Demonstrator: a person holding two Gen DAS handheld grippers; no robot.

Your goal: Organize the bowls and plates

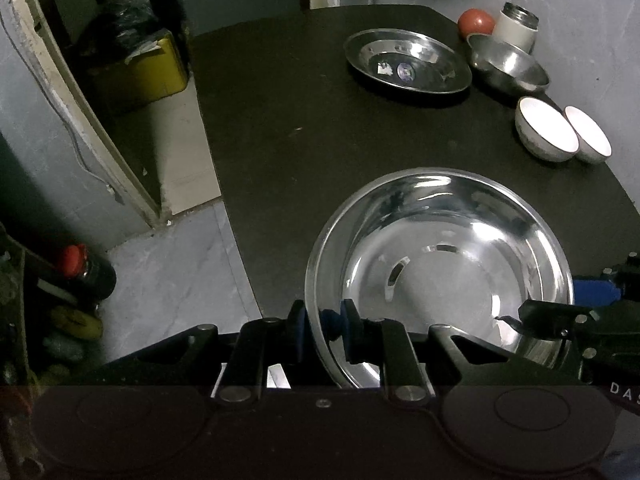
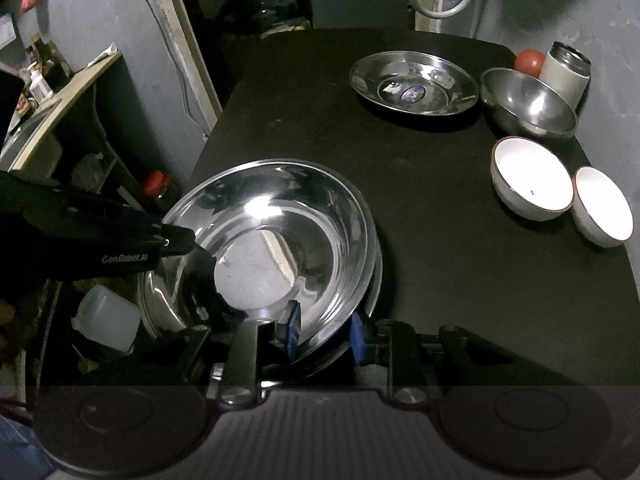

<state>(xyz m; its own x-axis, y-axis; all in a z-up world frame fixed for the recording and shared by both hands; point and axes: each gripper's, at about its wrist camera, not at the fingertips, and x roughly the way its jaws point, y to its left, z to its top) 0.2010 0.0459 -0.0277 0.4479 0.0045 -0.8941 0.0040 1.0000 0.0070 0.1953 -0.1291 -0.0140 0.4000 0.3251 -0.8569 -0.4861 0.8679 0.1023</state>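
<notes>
Both grippers hold the large shiny steel bowl [image 1: 440,276] at the near left corner of the black surface [image 1: 280,120]. The left gripper [image 1: 323,330] and the right gripper [image 2: 325,334] each have jaws closed on its rim. The bowl's underside is hidden. The middle of the surface is free.

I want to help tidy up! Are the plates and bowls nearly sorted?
Just starting. Nothing is stacked yet. In hand: both the left gripper and the right gripper clamp the rim of the big steel basin. Left: the steel plate, the steel bowl and two white bowls sit separate on the table.
</notes>
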